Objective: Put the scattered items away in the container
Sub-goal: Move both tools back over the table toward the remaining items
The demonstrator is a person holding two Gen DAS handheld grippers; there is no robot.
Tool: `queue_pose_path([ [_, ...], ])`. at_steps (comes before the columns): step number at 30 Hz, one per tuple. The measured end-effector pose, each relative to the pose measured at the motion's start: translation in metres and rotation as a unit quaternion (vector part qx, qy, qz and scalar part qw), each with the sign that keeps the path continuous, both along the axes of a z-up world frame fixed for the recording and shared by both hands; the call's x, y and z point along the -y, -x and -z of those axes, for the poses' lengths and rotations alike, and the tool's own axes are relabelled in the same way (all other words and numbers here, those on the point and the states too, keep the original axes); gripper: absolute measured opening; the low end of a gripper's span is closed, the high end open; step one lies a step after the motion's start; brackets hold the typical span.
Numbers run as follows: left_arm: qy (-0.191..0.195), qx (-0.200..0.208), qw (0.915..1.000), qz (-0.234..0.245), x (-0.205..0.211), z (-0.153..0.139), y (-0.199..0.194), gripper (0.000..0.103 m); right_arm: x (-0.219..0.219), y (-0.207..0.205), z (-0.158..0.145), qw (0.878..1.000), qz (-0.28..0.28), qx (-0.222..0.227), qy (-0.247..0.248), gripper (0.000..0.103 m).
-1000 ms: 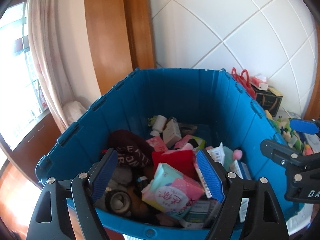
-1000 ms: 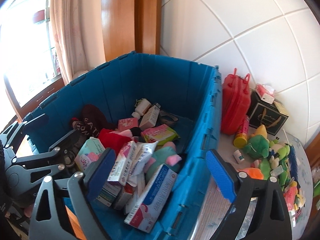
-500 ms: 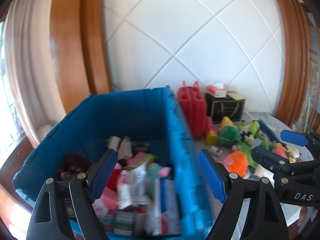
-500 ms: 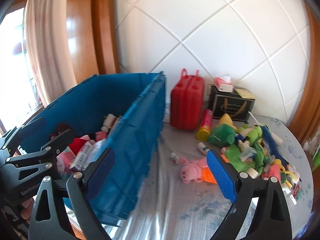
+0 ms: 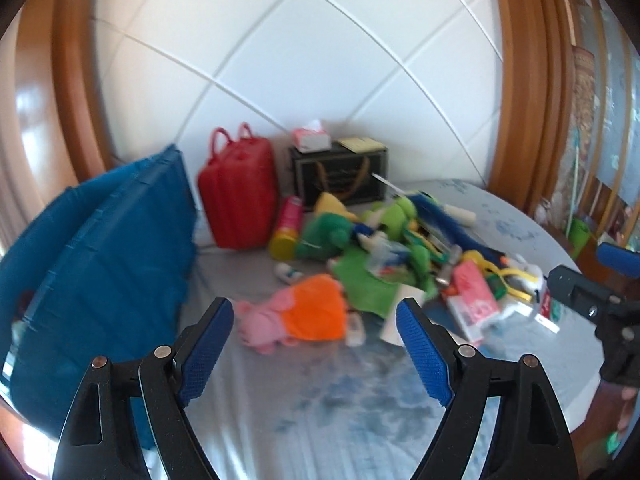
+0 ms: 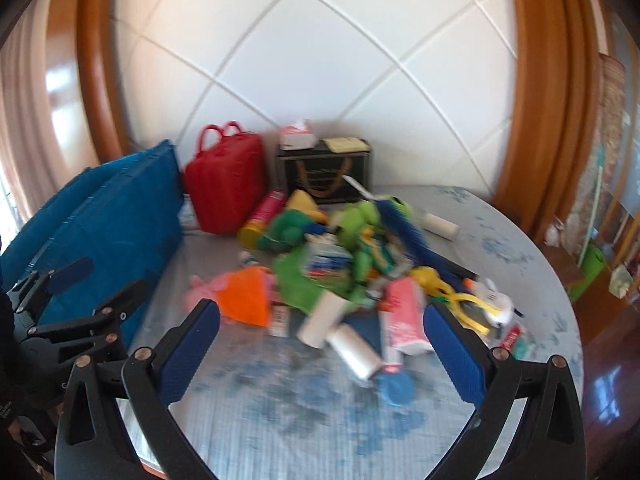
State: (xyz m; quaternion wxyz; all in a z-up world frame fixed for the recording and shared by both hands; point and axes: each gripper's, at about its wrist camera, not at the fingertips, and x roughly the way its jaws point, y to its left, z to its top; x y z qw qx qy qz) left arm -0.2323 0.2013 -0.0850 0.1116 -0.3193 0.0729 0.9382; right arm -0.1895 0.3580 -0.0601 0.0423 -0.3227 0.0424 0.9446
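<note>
Your left gripper (image 5: 316,346) hangs open and empty; your right gripper (image 6: 320,354) is opening, nothing between its jaws. The scattered pile of toys and packets (image 6: 360,264) lies on the round table (image 6: 300,420), beside the blue plastic crate (image 6: 100,216).

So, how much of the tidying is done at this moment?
Nothing is in hand: the left gripper is open and empty, the right gripper is opening, empty. A large pile waits on the table beside the blue container, whose inside is hidden.
</note>
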Motion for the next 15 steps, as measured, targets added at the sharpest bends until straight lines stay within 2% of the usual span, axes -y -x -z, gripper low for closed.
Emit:
queue_pose_path([
  [3,0.009,0.023,0.9996,0.016,-0.042,0.016,-0.001,0.084,-0.051,-0.012,0.018,0.999,0.035,0.022,0.006,0.103],
  [8,0.025,0.044,0.9978,0.042,-0.085,0.035,0.006,0.084,-0.117,-0.022,0.042,0.995,0.079,0.053,0.013,0.103],
  [15,0.021,0.079,0.9931,0.084,-0.132,0.06,0.032,0.084,-0.167,-0.017,0.058,0.987,0.138,0.085,0.015,0.103],
])
